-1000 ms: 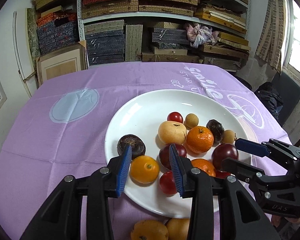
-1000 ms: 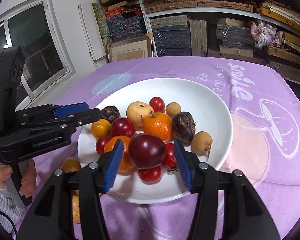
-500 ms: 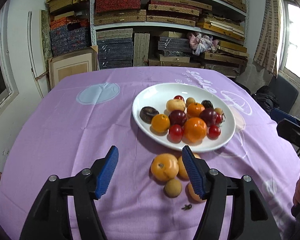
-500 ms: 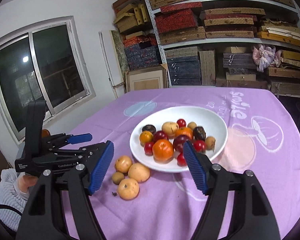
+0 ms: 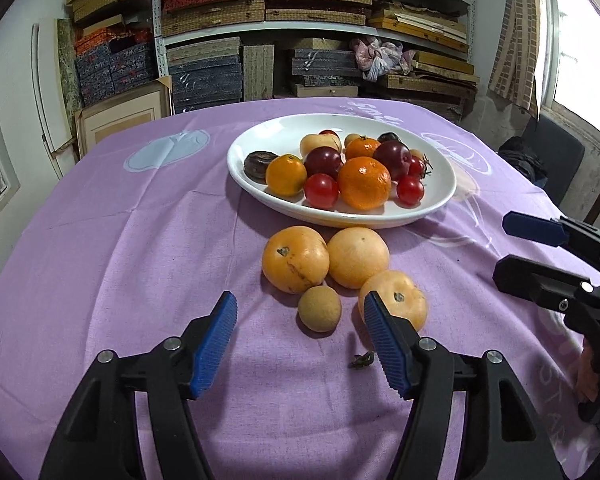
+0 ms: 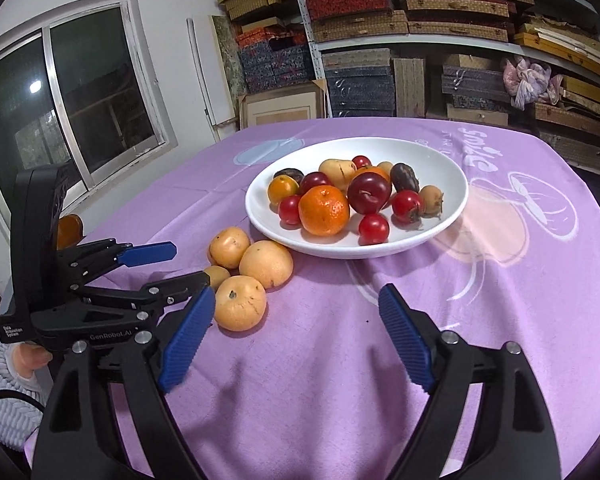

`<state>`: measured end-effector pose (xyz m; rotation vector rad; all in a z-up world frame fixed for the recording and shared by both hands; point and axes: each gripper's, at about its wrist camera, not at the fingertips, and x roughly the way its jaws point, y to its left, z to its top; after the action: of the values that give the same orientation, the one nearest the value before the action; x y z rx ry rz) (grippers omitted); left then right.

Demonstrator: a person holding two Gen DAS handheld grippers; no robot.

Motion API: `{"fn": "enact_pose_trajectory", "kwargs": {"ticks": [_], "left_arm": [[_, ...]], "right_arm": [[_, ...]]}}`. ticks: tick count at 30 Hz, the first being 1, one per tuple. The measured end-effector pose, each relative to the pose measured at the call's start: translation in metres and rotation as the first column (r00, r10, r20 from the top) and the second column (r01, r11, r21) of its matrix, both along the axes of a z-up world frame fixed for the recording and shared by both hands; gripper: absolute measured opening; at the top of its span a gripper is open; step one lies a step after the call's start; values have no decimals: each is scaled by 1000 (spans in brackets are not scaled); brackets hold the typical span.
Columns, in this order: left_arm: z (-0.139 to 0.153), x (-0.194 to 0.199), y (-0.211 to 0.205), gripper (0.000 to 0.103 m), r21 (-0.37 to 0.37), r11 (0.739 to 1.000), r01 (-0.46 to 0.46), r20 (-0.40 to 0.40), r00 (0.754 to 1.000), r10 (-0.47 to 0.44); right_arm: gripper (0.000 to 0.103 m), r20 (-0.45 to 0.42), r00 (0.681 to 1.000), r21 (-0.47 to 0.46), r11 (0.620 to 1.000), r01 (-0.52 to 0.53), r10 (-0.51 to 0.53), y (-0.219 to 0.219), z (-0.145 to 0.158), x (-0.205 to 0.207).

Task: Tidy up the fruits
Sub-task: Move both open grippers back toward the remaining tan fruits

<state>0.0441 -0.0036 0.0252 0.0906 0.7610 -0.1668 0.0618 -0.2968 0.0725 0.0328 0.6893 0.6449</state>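
White plate (image 5: 440,200) heaped with glossy mixed fruit, four tan-orange fruits (image 5: 295,259) beside

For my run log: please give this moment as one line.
left gripper: open, empty | right gripper: open, empty | four fruits beside plate

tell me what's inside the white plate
The white plate holds a heap of fruit: two mandarins, the big one in front, dark plums, small red fruits, and brown and yellowish ones. Whatever lies under the heap is covered.
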Motion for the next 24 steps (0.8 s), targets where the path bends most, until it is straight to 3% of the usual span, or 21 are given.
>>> {"fn": "enact_pose_trajectory", "kwargs": {"ticks": [2, 8, 13, 17, 21, 24], "left_arm": [[-2, 4, -3, 67, 17, 1000, -3, -10, 1000, 3], [-12, 18, 16, 71, -30, 997, -78, -87, 993, 75], [-4, 10, 12, 75, 109, 986, -123, -3, 992, 124], [-3, 10, 21, 75, 77, 988, -136, -5, 991, 137], [1, 4, 9, 73, 47, 997, -54, 5, 999, 54], [-3, 10, -2, 73, 78, 996, -32, -15, 999, 33]], "right_arm": [[82, -10, 1000, 9, 1000, 4, -4, -2, -2, 3], [83, -33, 999, 15, 1000, 9, -8, -5, -4, 5], [84, -41, 999, 5, 1000, 3, -3, -3, -7, 5], [84, -43, 999, -6, 1000, -4, 4, 0, -9, 5], [84, -48, 999, -5, 1000, 0, 0, 1, -10, 6], [84, -49, 999, -4, 1000, -1, 1, 1, -10, 6]]}}
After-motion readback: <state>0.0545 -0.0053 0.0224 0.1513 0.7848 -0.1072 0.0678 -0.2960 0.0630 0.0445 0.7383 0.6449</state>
